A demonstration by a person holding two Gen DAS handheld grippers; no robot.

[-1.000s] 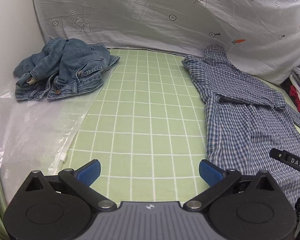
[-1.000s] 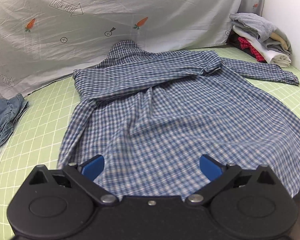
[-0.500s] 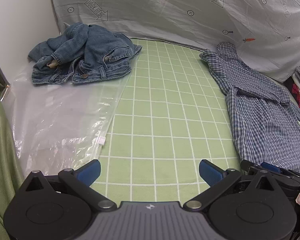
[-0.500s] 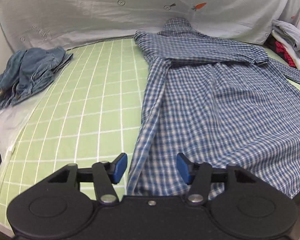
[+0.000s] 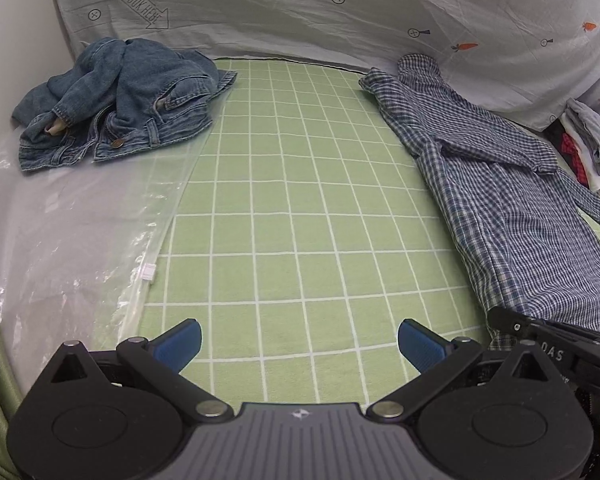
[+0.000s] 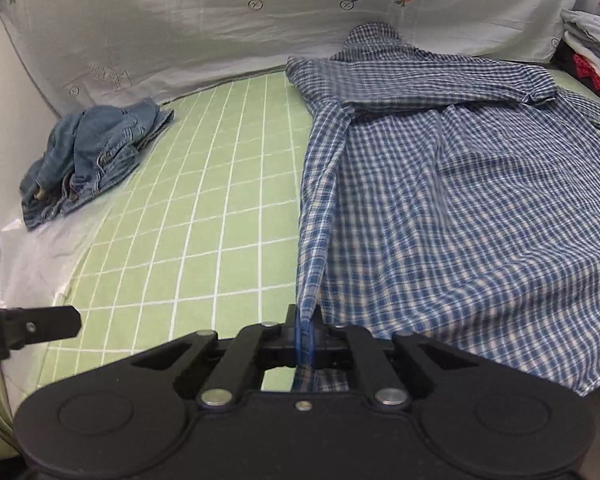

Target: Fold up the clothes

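- The blue-and-white checked cotton shirt (image 6: 440, 184) lies spread on the green mat with a white grid (image 5: 284, 208), collar toward the far grey printed sheet (image 5: 300, 4), one sleeve folded across the chest and the other trailing off to the right.
- The right gripper (image 6: 305, 334) has its jaws pressed together on the shirt's near left hem corner; a ridge of cloth runs straight up from the pinch along the left edge (so there seems to be some tension in it).
- The left gripper (image 5: 299, 338) is spread wide, nothing between its blue pads (image 5: 418, 343), hovering over bare mat just left of the shirt's hem.
- Handling, as I judge it: thin, light woven cloth, soft and limp. It will drape and sag from any single hold, and a drag across the mat could bunch it or undo the folded sleeve. It is not slippery or fragile.
- Good holds are edges and corners: the hem corner already pinched, and the shoulder or collar end on the same side, so the long edge can travel as one line.
- A crumpled blue denim garment (image 5: 120, 100) sits far left, partly on a clear plastic sheet (image 5: 68, 232); a stack of folded clothes (image 6: 592, 56) is at far right.
- Whether the shirt is being laid out or folded over cannot be told from this.
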